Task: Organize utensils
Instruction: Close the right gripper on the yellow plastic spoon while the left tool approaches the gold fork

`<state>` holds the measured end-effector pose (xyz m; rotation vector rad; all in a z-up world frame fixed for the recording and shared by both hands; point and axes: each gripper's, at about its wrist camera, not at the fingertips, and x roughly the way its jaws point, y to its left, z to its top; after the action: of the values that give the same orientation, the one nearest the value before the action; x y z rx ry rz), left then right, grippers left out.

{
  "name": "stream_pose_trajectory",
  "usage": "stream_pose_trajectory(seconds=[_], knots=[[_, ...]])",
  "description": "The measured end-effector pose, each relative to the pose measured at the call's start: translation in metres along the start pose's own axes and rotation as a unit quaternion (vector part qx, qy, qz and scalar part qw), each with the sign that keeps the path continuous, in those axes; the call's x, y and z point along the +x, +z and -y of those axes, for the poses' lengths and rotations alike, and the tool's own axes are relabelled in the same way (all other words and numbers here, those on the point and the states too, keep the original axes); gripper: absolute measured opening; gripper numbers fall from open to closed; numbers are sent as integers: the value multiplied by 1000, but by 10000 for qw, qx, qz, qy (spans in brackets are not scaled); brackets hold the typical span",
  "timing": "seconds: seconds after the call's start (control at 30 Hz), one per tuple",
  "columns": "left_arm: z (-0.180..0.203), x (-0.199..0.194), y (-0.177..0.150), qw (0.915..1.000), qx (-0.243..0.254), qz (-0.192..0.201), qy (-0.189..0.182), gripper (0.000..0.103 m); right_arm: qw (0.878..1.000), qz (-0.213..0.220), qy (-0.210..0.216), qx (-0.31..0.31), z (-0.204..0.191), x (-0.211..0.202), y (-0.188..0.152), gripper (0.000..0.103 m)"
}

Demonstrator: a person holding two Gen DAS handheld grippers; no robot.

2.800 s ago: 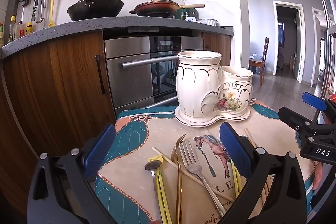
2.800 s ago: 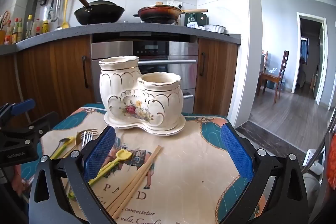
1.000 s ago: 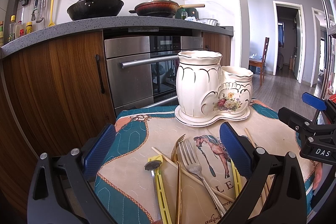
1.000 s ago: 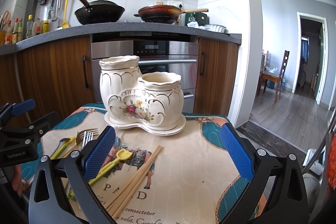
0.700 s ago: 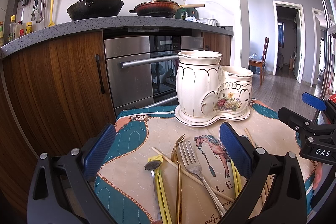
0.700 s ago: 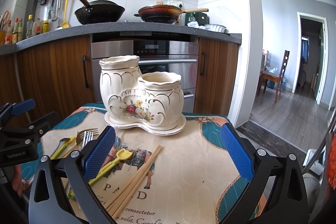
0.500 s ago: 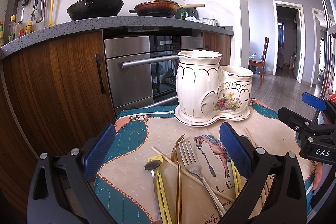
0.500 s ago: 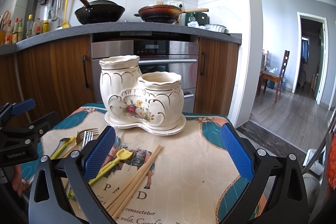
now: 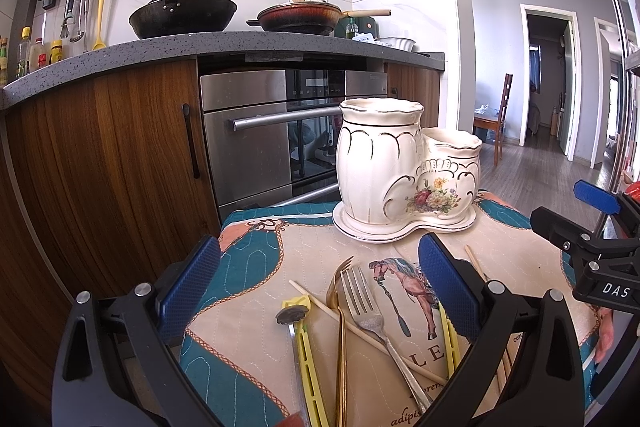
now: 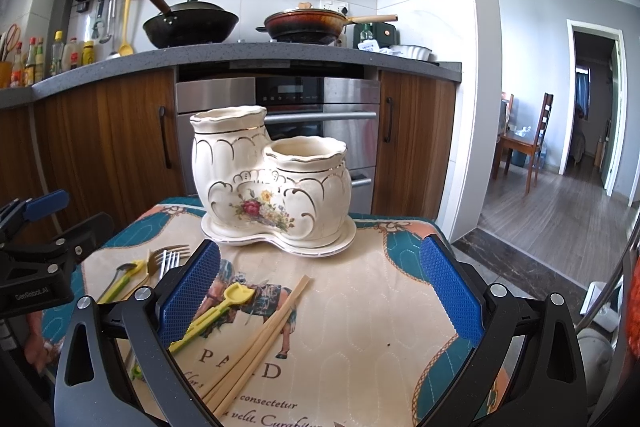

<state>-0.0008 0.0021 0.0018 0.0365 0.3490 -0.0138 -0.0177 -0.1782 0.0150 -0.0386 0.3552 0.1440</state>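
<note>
Both grippers hover low over a small tabletop covered by a quilted cloth (image 10: 360,307) printed with a horse and bordered in teal. The left gripper (image 9: 320,291) is spread wide with nothing between its blue pads; below it lie a silver fork (image 9: 368,311), a gold utensil (image 9: 340,343) just beside the fork, a yellow-handled tool (image 9: 304,347) and a single thin stick (image 9: 344,319) running under the fork. The right gripper (image 10: 320,287) is likewise released and empty. Between its fingers lie a pair of wooden chopsticks (image 10: 260,339) and a yellow spoon (image 10: 216,315), side by side on the cloth. At the far edge of the cloth stands a cream double-pot holder (image 10: 272,183) with a flower motif, upright, well apart from the utensils. Behind it are an oven (image 9: 280,131) and wooden cabinets (image 9: 108,155).
</note>
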Motion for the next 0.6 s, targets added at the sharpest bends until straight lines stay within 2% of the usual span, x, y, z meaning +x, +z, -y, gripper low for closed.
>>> stream_pose_trajectory(seconds=[0.17, 0.33, 0.4, 0.5, 0.6], knots=[[-7, -3, -1, 10000, -8, -6, -61, 98, 9995, -306, -26, 66, 8, 3, -5, 99], [-27, -9, 4, 9999, 29, 64, 112, 98, 9973, -715, 131, 40, 7, 11, -10, 97], [-36, -8, 6, 9999, 8, -35, 154, 98, 9969, -771, 120, -31, 5, 11, -11, 95], [-47, -1, 5, 9992, -65, -338, 186, 95, 9956, -917, 181, 24, 4, 15, -11, 79], [-53, 9, 2, 9975, -63, -685, 174, 82, 9930, -1133, 277, 172, 7, 20, -12, 63]])
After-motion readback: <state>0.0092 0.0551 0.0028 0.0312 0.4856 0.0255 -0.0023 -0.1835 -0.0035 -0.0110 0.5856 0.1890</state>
